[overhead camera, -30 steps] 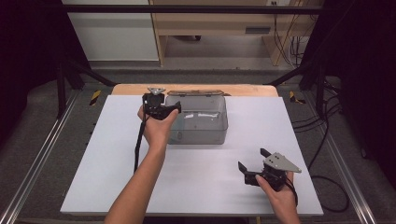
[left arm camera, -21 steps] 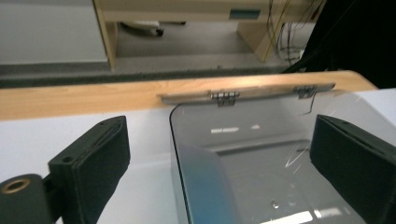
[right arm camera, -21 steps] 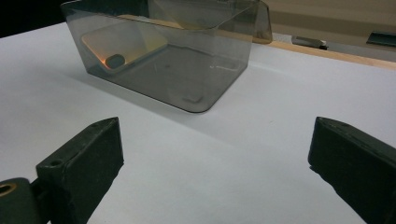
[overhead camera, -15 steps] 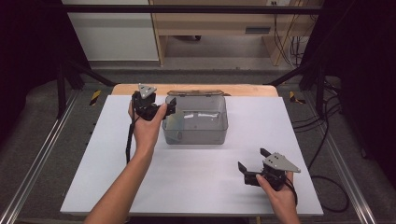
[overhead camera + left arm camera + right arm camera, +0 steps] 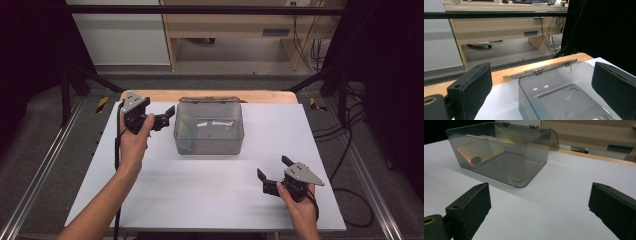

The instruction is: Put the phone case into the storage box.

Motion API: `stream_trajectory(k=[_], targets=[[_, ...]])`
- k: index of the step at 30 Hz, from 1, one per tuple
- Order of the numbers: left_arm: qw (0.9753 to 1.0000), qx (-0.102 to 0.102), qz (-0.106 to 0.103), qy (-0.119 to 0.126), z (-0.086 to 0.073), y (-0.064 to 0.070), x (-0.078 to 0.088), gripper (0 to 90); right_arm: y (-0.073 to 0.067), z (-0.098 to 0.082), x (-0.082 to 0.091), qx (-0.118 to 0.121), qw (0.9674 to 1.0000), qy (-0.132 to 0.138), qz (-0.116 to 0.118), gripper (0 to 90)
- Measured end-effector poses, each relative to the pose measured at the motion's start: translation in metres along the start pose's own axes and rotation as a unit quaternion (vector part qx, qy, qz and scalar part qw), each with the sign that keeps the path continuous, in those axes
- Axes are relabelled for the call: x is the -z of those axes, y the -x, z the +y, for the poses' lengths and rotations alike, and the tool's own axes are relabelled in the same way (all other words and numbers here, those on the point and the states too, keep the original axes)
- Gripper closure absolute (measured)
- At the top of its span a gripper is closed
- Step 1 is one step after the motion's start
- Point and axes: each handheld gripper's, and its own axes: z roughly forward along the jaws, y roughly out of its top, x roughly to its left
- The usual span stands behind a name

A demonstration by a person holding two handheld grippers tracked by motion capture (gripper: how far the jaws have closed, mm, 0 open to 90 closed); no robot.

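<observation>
Counter (image 5: 210, 200): broad bare stretch at the near edge.
Clear box (image 5: 209, 129): lid hinged back, nothing inside.
Left hand-held gripper (image 5: 167, 116): just beside box, jaws just opened wide, holding nothing.
Right hand-held gripper (image 5: 272, 170): jaws apart, holding nothing.

White table (image 5: 200, 200), wooden desk (image 5: 225, 22) behind, cables (image 5: 305, 47) on floor.

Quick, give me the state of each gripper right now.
Left gripper: open, jaws just widened, holding nothing, beside the clear box.
Right gripper: open, empty, over the table.
</observation>
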Motion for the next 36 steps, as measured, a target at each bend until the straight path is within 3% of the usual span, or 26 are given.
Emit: stream_trajectory(k=[6,11,20,30,36], targets=[[0.9999,0.013,0.0,0.009,-0.019,-0.009,0.032,2.3,0.004,-0.002,0.002,-0.005,0.9998,0.016,-0.011,4.2],[0.9999,0.003,0.003,0.013,-0.031,-0.016,0.052,2.4,0.005,-0.003,0.004,-0.009,0.9996,0.021,-0.015,4.1],[0.9995,0.009,0.02,0.024,-0.049,-0.038,0.083,2.4,0.004,-0.004,0.002,-0.004,0.9997,0.022,-0.006,4.0],[0.9986,0.023,0.037,0.03,-0.077,-0.057,0.108,2.6,0.002,-0.004,0.002,0.001,0.9998,0.021,-0.001,4.0],[0.9988,0.012,0.034,0.032,-0.093,-0.058,0.115,2.6,0.002,-0.004,0.001,0.002,0.9998,0.022,0.0,3.9]])
